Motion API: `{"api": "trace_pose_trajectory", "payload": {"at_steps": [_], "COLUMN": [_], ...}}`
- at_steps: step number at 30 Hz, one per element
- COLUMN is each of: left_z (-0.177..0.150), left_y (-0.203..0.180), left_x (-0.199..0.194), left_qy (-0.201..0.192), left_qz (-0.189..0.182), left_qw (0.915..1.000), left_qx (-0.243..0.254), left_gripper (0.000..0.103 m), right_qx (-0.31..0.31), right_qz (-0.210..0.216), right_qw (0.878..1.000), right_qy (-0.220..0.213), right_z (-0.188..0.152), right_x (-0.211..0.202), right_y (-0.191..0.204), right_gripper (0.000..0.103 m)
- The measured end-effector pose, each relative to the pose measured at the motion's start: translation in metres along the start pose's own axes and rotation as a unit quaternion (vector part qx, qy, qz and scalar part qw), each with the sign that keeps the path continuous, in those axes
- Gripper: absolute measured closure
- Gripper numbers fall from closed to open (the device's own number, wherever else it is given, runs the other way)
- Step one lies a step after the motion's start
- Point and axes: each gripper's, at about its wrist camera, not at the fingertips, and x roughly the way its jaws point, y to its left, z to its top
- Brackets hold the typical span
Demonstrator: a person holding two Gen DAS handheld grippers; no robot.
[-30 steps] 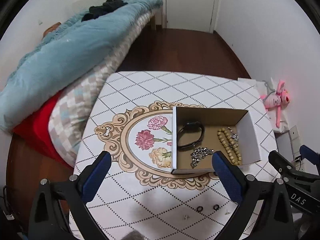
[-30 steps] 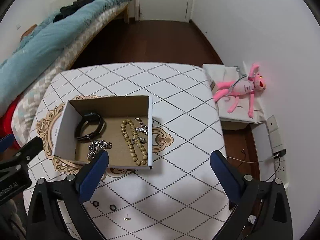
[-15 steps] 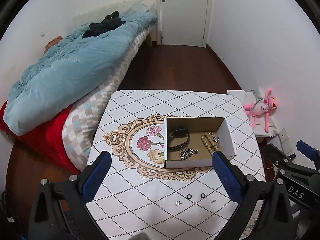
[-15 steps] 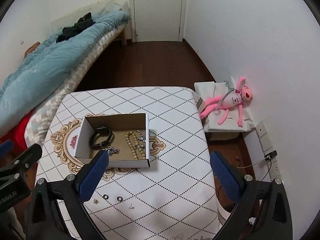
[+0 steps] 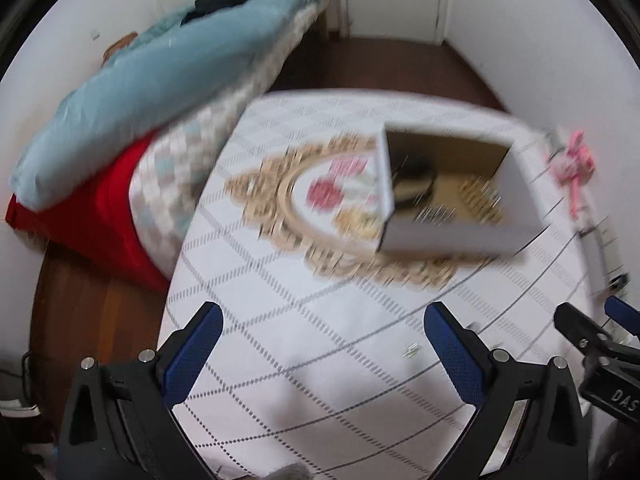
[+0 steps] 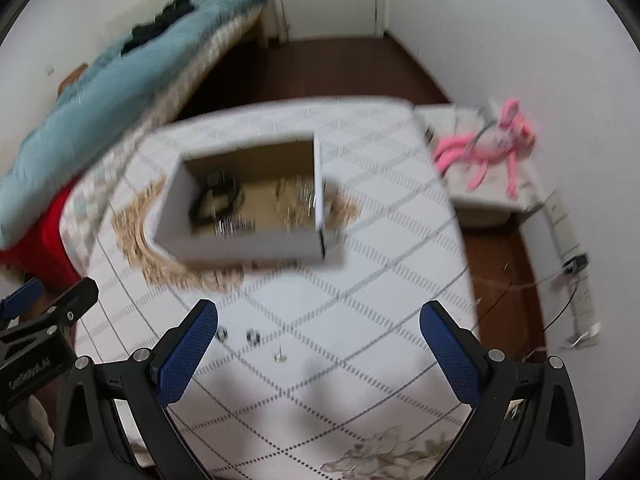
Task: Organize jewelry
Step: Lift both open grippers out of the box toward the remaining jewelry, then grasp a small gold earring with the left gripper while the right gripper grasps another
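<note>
Both cams dropped back toward the table (image 6: 400, 240) in half a second; frames smeared. Left gripper (image 5: 322, 354) released, empty. Box (image 6: 248, 248) mid-table, most jewelry inside. Small loose pieces (image 6: 253, 336) by the near edge, just ahead of right gripper (image 6: 318, 352), also released. Likely next pickup.

Both views have dropped closer to the white diamond-patterned worktop (image 6: 360, 280); the open white cardboard box (image 6: 244, 246) now looms larger, toward 12 o'clock.

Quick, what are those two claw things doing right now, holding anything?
Left gripper: open, fingers wide apart, holding nothing.
Right gripper: open, fingers wide apart, holding nothing.
</note>
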Motion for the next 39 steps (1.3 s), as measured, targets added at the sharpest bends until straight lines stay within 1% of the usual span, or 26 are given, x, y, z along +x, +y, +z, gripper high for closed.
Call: {"api": "trace_pose_trajectory", "payload": {"at_steps": [1, 2, 3, 4, 6, 8, 10, 11, 12, 13, 14, 15, 17, 19, 21, 24, 25, 26, 27, 28, 29, 30, 34, 36, 37, 39], "left_z": [-0.005, -0.011, -0.016, -0.02, -0.028, -0.034, -0.039, -0.042, -0.043, -0.044, -0.045, -0.045, -0.046, -0.046, -0.044, -0.043, -0.043, -0.043, -0.044, -0.044, -0.045, -0.046, -0.048, -0.047, -0.047, -0.046], "left_y": [0.001, 0.001, 0.002, 0.003, 0.004, 0.003, 0.003, 0.002, 0.001, -0.001, -0.003, -0.005, -0.012, -0.019, -0.027, -0.04, -0.044, -0.049, -0.053, -0.056, -0.059, -0.062, -0.069, -0.073, -0.075, -0.076], "left_x": [0.008, 0.017, 0.024, 0.03, 0.039, 0.045, 0.048, 0.049, 0.049, 0.05, 0.05, 0.051, 0.051, 0.049, 0.048, 0.051, 0.053, 0.054, 0.057, 0.059, 0.06, 0.062, 0.059, 0.056, 0.055, 0.055], "left_qy": [0.01, 0.022, 0.032, 0.038, 0.048, 0.054, 0.057, 0.057, 0.057, 0.057, 0.058, 0.058, 0.057, 0.054, 0.048, 0.046, 0.047, 0.048, 0.051, 0.054, 0.056, 0.057, 0.047, 0.043, 0.042, 0.04], "left_qz": [0.004, 0.007, 0.009, 0.009, 0.01, 0.012, 0.009, 0.006, 0.004, 0.001, -0.004, -0.008, -0.018, -0.03, -0.041, -0.056, -0.06, -0.064, -0.066, -0.068, -0.07, -0.072, -0.083, -0.085, -0.086, -0.089], "left_qw": [0.9999, 0.9997, 0.9995, 0.9992, 0.9988, 0.9985, 0.9983, 0.9983, 0.9983, 0.9983, 0.9982, 0.9981, 0.998, 0.9977, 0.9974, 0.9965, 0.9961, 0.9955, 0.995, 0.9944, 0.994, 0.9936, 0.9927, 0.9923, 0.9921, 0.9917], "left_qx": [0.001, 0.002, 0.003, 0.002, 0.003, 0.006, 0.007, 0.009, 0.011, 0.012, 0.014, 0.015, 0.022, 0.028, 0.035, 0.042, 0.045, 0.051, 0.056, 0.06, 0.063, 0.066, 0.073, 0.079, 0.081, 0.083], "left_gripper": [0.0, 0.0, 0.0, 0.0, 0.0, 0.0, 0.0, 0.001, 0.001, 0.001, 0.001, 0.001, 0.001, 0.001, 0.005, 0.006, 0.008, 0.018, 0.025, 0.027, 0.033, 0.042, 0.057, 0.07, 0.073, 0.091], "right_qx": [0.002, 0.003, 0.002, 0.003, 0.003, 0.0, -0.004, -0.006, -0.007, -0.011, -0.012, -0.017, -0.023, -0.022, -0.016, 0.004, 0.01, 0.016, 0.022, 0.026, 0.029, 0.032, 0.043, 0.051, 0.054, 0.06], "right_qz": [0.012, 0.016, 0.024, 0.028, 0.036, 0.037, 0.036, 0.034, 0.035, 0.031, 0.032, 0.023, 0.013, 0.017, 0.02, 0.021, 0.019, 0.018, 0.018, 0.017, 0.013, 0.011, 0.005, 0.004, 0.003, 0.005], "right_qw": [1.0, 1.0, 0.999, 0.999, 0.998, 0.997, 0.997, 0.997, 0.997, 0.998, 0.998, 0.999, 0.999, 0.999, 0.999, 0.999, 0.999, 0.999, 0.999, 0.999, 0.999, 0.999, 0.999, 0.999, 0.998, 0.998], "right_qy": [0.012, 0.022, 0.033, 0.043, 0.055, 0.062, 0.062, 0.062, 0.064, 0.05, 0.047, 0.039, 0.031, 0.028, 0.029, 0.026, 0.024, 0.024, 0.024, 0.022, 0.02, 0.018, 0.017, 0.017, 0.016, 0.018], "right_z": [-0.008, -0.014, -0.021, -0.028, -0.038, -0.048, -0.054, -0.056, -0.059, -0.062, -0.063, -0.065, -0.066, -0.065, -0.064, -0.061, -0.06, -0.059, -0.057, -0.056, -0.055, -0.054, -0.053, -0.053, -0.053, -0.054], "right_x": [0.013, 0.023, 0.034, 0.045, 0.061, 0.075, 0.082, 0.085, 0.089, 0.087, 0.087, 0.087, 0.088, 0.088, 0.087, 0.082, 0.08, 0.079, 0.078, 0.076, 0.074, 0.073, 0.071, 0.071, 0.07, 0.071], "right_y": [0.0, 0.0, 0.002, 0.003, 0.005, 0.008, 0.012, 0.014, 0.015, 0.017, 0.018, 0.02, 0.023, 0.024, 0.02, 0.01, 0.006, 0.002, -0.002, -0.005, -0.009, -0.011, -0.023, -0.029, -0.031, -0.035], "right_gripper": [0.003, 0.007, 0.013, 0.017, 0.027, 0.031, 0.039, 0.046, 0.051, 0.058, 0.072, 0.082, 0.094, 0.094, 0.094, 0.094, 0.094, 0.094, 0.094, 0.094, 0.094, 0.094, 0.094, 0.094, 0.094, 0.094]}}
